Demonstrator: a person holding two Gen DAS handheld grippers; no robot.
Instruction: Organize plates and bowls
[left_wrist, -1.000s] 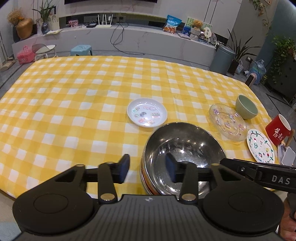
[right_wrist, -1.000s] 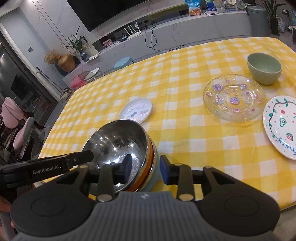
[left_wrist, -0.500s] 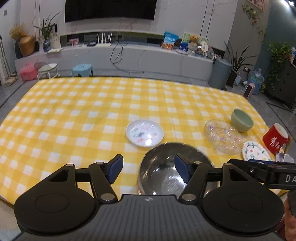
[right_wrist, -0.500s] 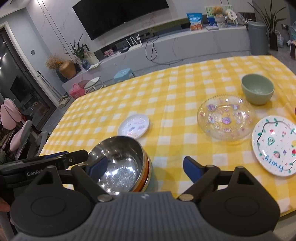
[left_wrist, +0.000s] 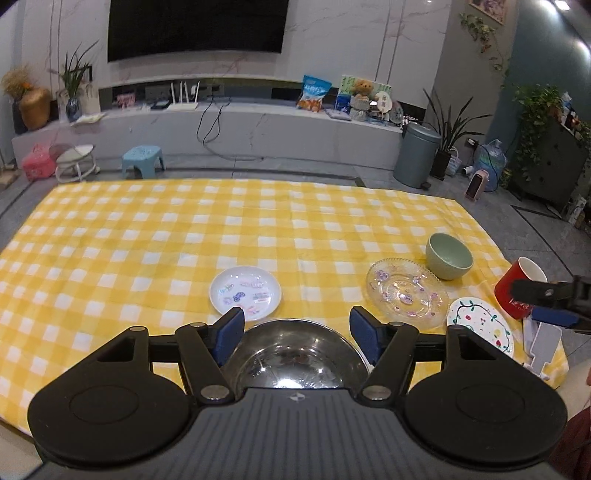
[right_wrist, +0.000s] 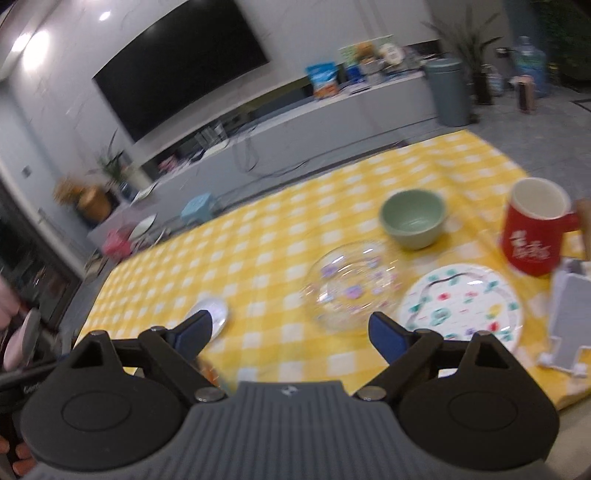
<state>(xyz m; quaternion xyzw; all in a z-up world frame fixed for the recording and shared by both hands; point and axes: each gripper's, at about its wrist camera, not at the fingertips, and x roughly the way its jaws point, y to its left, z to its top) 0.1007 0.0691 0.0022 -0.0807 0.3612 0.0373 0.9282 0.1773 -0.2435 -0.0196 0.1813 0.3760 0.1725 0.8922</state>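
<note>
Just below the left hand-held gripper (left_wrist: 297, 338), wide open, sits the steel bowl (left_wrist: 295, 356); right hand-held gripper (right_wrist: 290, 334), also open and empty, hovers near the glass plate (right_wrist: 351, 286): risk is clipping the red mug (right_wrist: 533, 229) beyond its right finger.

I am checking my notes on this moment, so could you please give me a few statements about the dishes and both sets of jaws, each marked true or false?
1. The left gripper has its jaws open and holds nothing. True.
2. The green bowl sits inside the steel bowl. False: it stands apart on the cloth, beside the glass plate.
3. The right gripper is clamped on the glass plate. False: its jaws are open and empty.
4. The red mug stands upright. True.
5. The small white plate is stacked on the painted plate. False: they lie far apart.
</note>
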